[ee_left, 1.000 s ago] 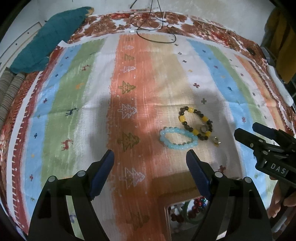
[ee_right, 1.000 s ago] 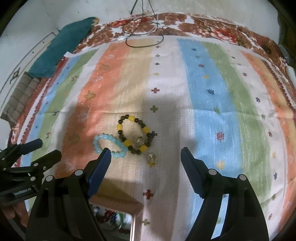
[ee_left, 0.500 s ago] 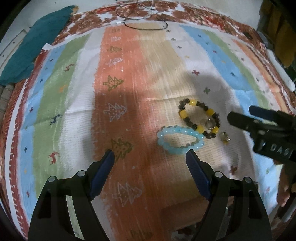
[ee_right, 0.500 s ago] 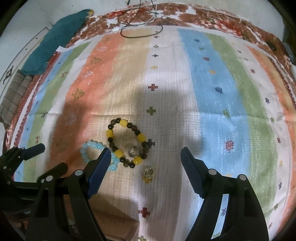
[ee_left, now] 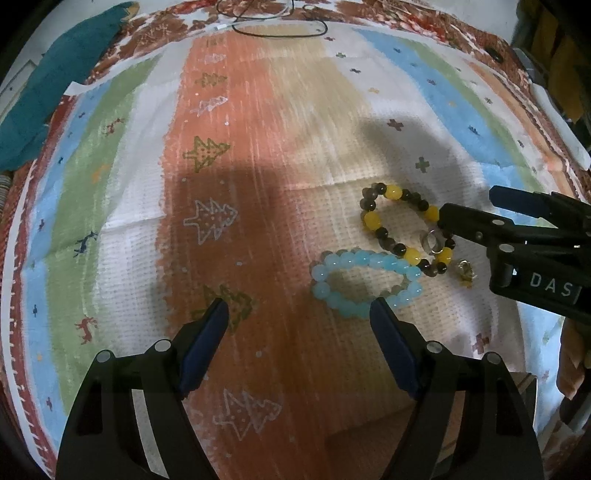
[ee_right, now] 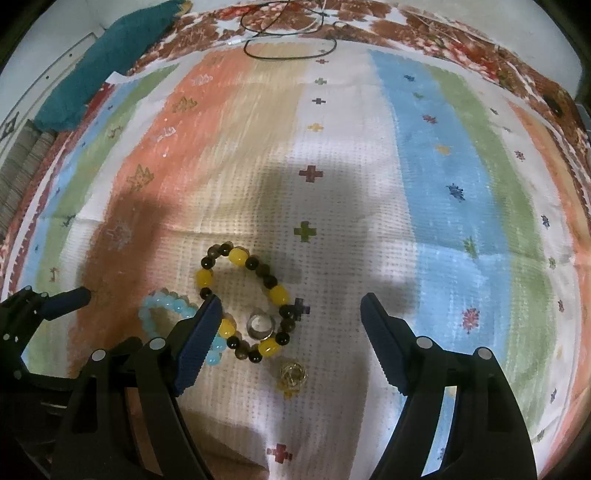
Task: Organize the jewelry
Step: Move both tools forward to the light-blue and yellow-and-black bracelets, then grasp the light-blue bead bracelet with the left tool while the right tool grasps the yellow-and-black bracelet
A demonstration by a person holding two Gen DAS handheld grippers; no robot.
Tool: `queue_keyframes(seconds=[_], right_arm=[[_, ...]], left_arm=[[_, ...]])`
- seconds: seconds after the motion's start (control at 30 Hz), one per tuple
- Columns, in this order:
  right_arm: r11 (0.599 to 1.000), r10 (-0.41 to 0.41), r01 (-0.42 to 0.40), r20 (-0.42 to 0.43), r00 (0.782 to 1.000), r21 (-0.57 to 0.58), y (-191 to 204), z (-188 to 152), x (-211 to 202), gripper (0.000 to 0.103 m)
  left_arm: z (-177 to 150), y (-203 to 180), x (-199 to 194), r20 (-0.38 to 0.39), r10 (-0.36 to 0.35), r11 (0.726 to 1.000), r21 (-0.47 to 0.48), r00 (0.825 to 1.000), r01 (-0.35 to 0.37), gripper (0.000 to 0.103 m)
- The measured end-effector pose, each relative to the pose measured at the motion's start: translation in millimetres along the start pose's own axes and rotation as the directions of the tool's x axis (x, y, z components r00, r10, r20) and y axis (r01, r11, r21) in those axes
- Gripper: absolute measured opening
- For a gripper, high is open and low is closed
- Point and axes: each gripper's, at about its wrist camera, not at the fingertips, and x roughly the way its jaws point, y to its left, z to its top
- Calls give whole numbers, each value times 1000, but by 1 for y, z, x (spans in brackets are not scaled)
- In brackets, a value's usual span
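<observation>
A yellow and dark bead bracelet [ee_left: 397, 225] [ee_right: 240, 288] lies on the striped cloth, with a silver ring [ee_left: 429, 240] [ee_right: 260, 325] inside its loop. A light blue bead bracelet [ee_left: 364, 282] [ee_right: 173, 310] lies next to it. A small gold ring [ee_left: 466, 269] [ee_right: 292, 374] lies just beside them. My left gripper [ee_left: 299, 314] is open and empty, with its right fingertip at the blue bracelet. My right gripper [ee_right: 291, 308] is open and empty, low over the beaded bracelet and the rings.
The striped cloth [ee_left: 258, 147] [ee_right: 424, 166] covers a floral-edged bed. A black cable [ee_left: 280, 29] [ee_right: 291, 48] lies at the far edge. A teal cushion [ee_left: 55, 85] [ee_right: 107, 66] sits far left. A box edge [ee_left: 369, 439] shows near the bottom of the left wrist view.
Both grippers have moved forward and lower toward the jewelry, which now sits closer and larger. The open box with beads has slid out of the bottom of both views. Nothing was grasped.
</observation>
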Motion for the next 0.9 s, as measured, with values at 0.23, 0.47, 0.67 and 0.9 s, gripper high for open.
queue_keyframes(seconds=[0.23,0.47,0.67,0.9], right_arm=[[1000,6,-6,-31,999,-18,4,4,12,71],[999,-4,2,-51,999,-35,4,5,26,59],[995,-39,35,-42,998,-90,14,5,35,35],[993,-33,30,-22,999,-112,20,8,36,13]], left_arm=[[5,5,8,-2,-11,1000,-16,1000,11,77],[9,-1,23,-28,-11,1000,15,1000,11,72],[11,-4,35,-40,33,999,36,999,-32,60],[16,5,32,-38,33,999,-3,999,-33,16]])
